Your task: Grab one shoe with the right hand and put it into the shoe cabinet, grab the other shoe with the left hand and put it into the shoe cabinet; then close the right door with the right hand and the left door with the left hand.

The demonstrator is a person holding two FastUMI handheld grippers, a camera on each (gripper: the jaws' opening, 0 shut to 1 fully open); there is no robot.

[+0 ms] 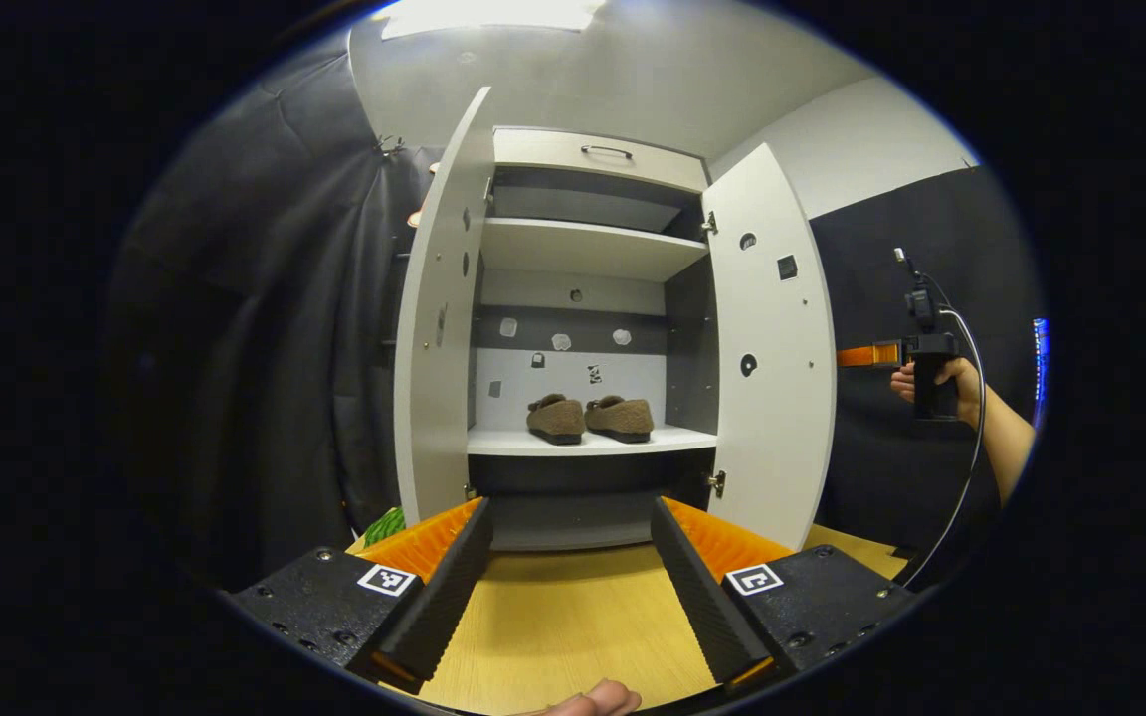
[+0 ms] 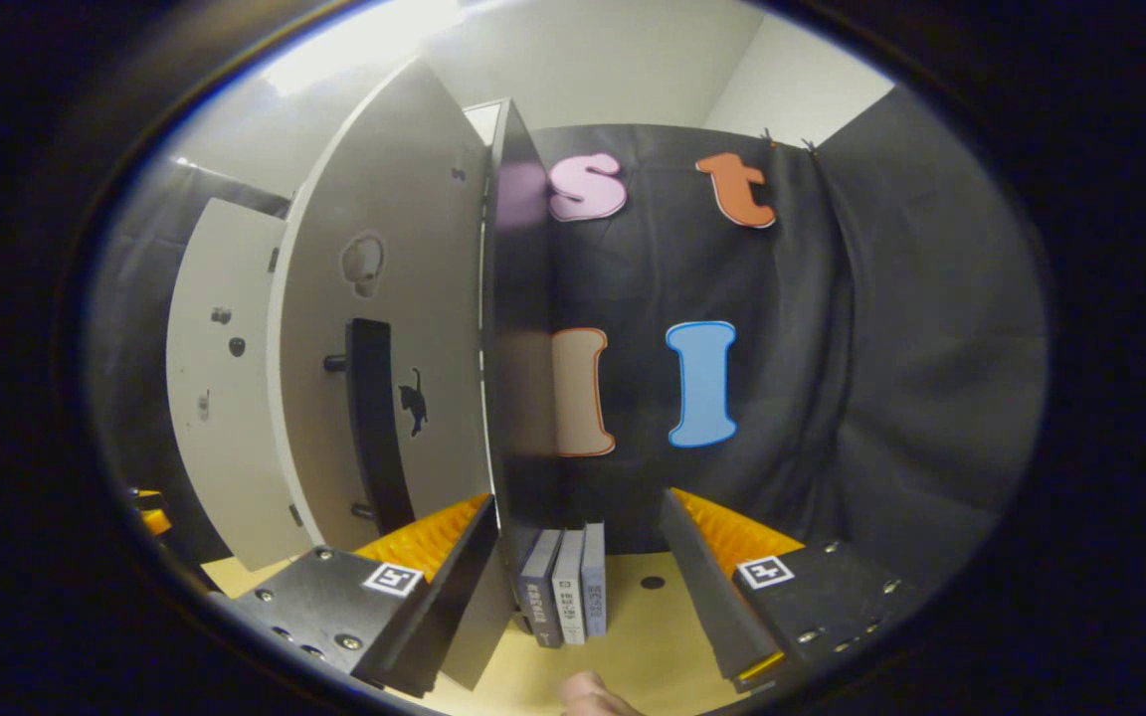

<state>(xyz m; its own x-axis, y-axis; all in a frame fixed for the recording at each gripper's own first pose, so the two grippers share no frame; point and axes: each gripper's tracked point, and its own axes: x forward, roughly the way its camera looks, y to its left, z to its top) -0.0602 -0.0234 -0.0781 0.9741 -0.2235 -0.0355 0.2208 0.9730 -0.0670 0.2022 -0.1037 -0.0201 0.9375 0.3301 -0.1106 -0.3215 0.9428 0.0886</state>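
Beyond the wide-open, empty jaws, both shoes point(image 1: 589, 418) on cabinet shelf point(image 1: 593, 440), doors open

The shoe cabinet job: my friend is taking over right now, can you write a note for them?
Left gripper: jaws open, holding nothing, facing the open shoe cabinet.
Right gripper: jaws open, holding nothing, out beside the right door, on the side with its dark handle; the left gripper view shows it farther off in a hand.
Shoes: both sit side by side on the middle shelf.
Done: both shoes are in.
Left: both doors stand wide open. Close the right door with the right gripper, then the left door with the left.
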